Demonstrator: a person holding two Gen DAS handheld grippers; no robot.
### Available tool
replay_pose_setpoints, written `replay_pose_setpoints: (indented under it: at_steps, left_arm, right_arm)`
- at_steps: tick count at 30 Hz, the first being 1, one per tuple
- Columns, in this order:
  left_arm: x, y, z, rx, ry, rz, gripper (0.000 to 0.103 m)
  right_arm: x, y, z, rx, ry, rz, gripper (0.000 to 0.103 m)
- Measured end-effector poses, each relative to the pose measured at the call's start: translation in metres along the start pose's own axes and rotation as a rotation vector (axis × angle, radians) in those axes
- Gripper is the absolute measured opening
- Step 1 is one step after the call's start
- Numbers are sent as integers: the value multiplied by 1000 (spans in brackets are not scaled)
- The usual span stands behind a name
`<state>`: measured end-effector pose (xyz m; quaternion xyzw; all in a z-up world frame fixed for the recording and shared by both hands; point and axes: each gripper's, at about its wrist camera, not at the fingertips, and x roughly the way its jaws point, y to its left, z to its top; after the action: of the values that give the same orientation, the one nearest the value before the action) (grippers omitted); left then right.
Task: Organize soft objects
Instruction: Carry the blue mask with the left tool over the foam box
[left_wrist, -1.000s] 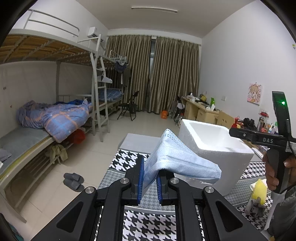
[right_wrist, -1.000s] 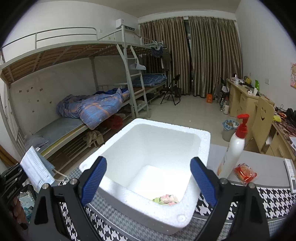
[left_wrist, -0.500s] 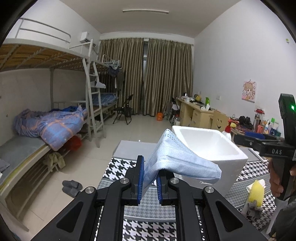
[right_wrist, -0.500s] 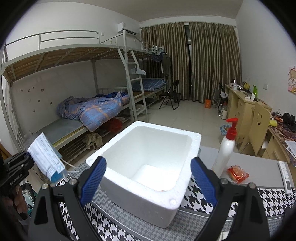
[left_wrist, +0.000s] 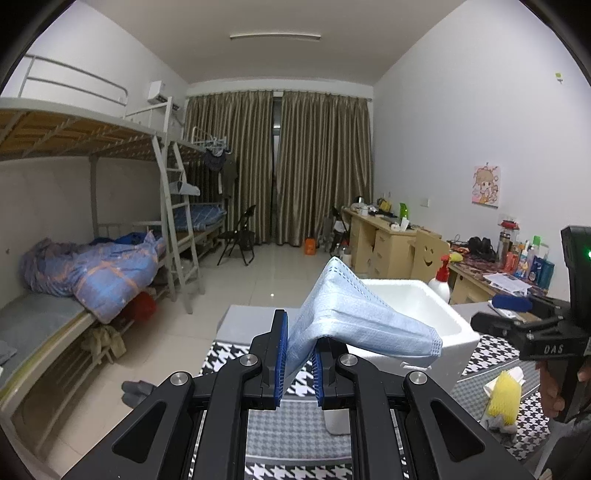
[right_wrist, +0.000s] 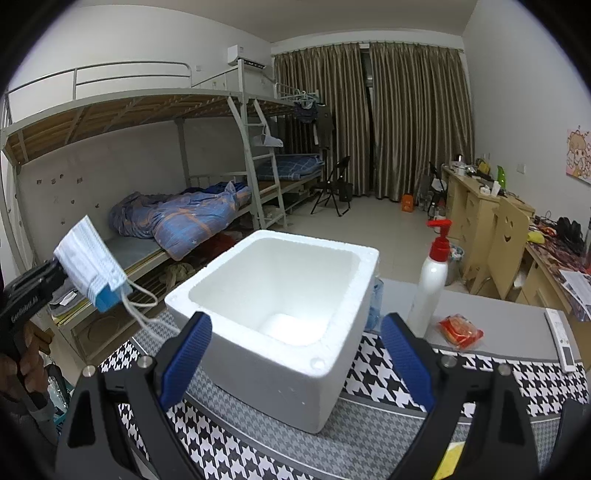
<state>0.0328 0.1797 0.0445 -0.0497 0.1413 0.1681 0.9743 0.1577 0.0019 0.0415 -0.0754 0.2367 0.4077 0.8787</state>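
The fingers (left_wrist: 279, 354) of the left gripper (left_wrist: 298, 356) are clamped on a folded blue face mask (left_wrist: 354, 317), which is pinched by its lower fold and held in the air, with its ear loops seen dangling in the right wrist view. The right gripper (right_wrist: 297, 363) is held with its jaws wide apart and nothing between them, aimed at the white foam box (right_wrist: 284, 306) on the houndstooth cloth (right_wrist: 498, 376). The step in hand is judged to be the carrying of the mask to the box. The mask is held to the left of the box and above its rim, not yet over the opening. For the next move, the mask would need to be brought over the opening and lowered before the grip is let go; the loose loops could catch on the rim. The left gripper is pointed slightly downward, gripped by a hand (right_wrist: 26, 365) at the frame's edge. Whether anything lies in the box cannot be clearly told.
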Motion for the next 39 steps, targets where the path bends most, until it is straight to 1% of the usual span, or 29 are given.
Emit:
replay_pose_setpoints:
  at_steps: [18, 27, 33, 39]
  left_arm:
    - [16, -26, 16, 26, -5, -65, 13]
    - [28, -38, 24, 47, -11, -68, 13]
    - [38, -49, 30, 70, -5, -71, 13]
    - [49, -58, 33, 80, 9, -94, 13]
  right_arm:
    - [-19, -22, -18, 40, -17, -32, 95]
    - [-31, -31, -30, 34, -19, -64, 95]
    - [-36, -44, -36, 65, -23, -80, 95]
    - [-39, -55, -41, 87, -23, -95, 95]
